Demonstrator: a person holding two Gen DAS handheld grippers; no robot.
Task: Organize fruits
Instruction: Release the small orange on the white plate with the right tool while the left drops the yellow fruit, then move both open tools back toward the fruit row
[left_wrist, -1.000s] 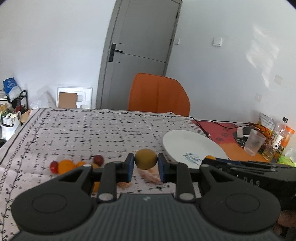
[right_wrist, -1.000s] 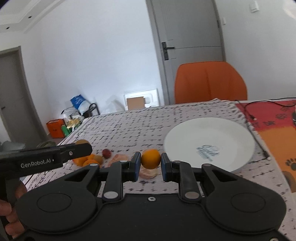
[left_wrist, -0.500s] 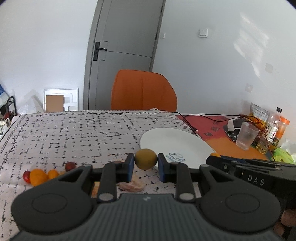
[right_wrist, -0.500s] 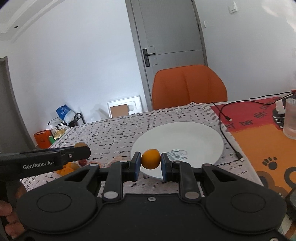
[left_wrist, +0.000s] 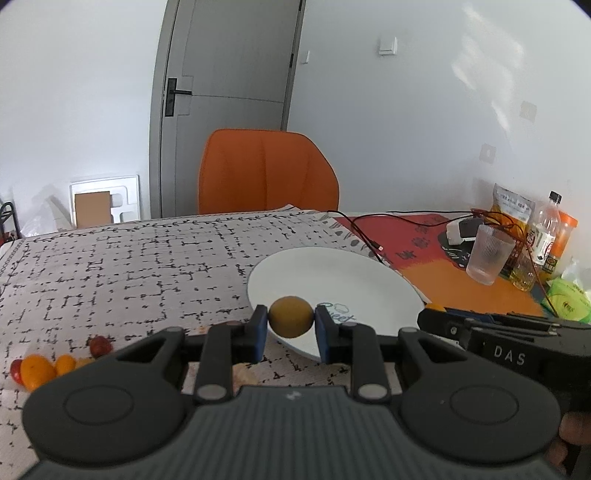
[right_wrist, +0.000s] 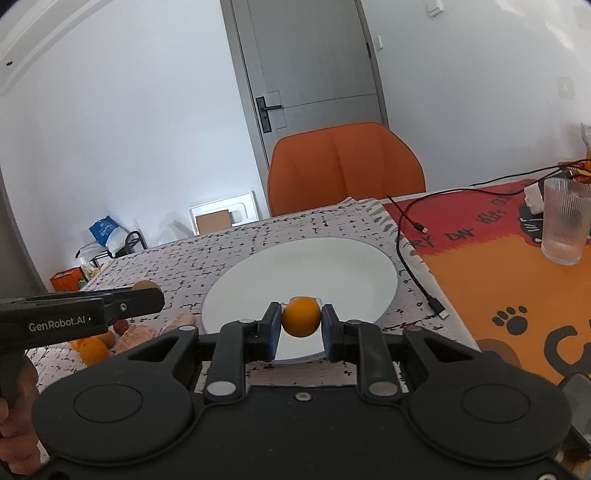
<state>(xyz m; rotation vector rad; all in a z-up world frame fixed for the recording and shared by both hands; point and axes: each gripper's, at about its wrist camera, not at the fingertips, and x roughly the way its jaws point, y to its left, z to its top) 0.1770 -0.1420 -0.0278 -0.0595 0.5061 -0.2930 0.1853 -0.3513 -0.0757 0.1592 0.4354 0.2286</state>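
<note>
My left gripper (left_wrist: 290, 320) is shut on a dull yellow-brown round fruit (left_wrist: 290, 316), held over the near edge of the white plate (left_wrist: 351, 273). My right gripper (right_wrist: 301, 322) is shut on a small bright orange fruit (right_wrist: 301, 322) above the near part of the same plate (right_wrist: 314, 266). In the right wrist view the left gripper (right_wrist: 146, 291) enters from the left, its fruit (right_wrist: 144, 285) just showing behind it. Loose fruits lie on the patterned cloth at the left: orange and red ones (left_wrist: 37, 369) and peeled citrus pieces (right_wrist: 140, 336).
An orange chair (left_wrist: 266, 173) stands behind the table. Right of the plate lie a black cable (right_wrist: 417, 258), a ribbed glass (right_wrist: 565, 221), bottles and a snack bag (left_wrist: 532, 236) on an orange-red mat (right_wrist: 517, 280). A hand (right_wrist: 14, 417) holds the left gripper's handle.
Both grippers have moved right with their fruits, from over the cloth beside the fruit pile to over the plate's near edge. The loose fruits have slid toward the left of each view.
</note>
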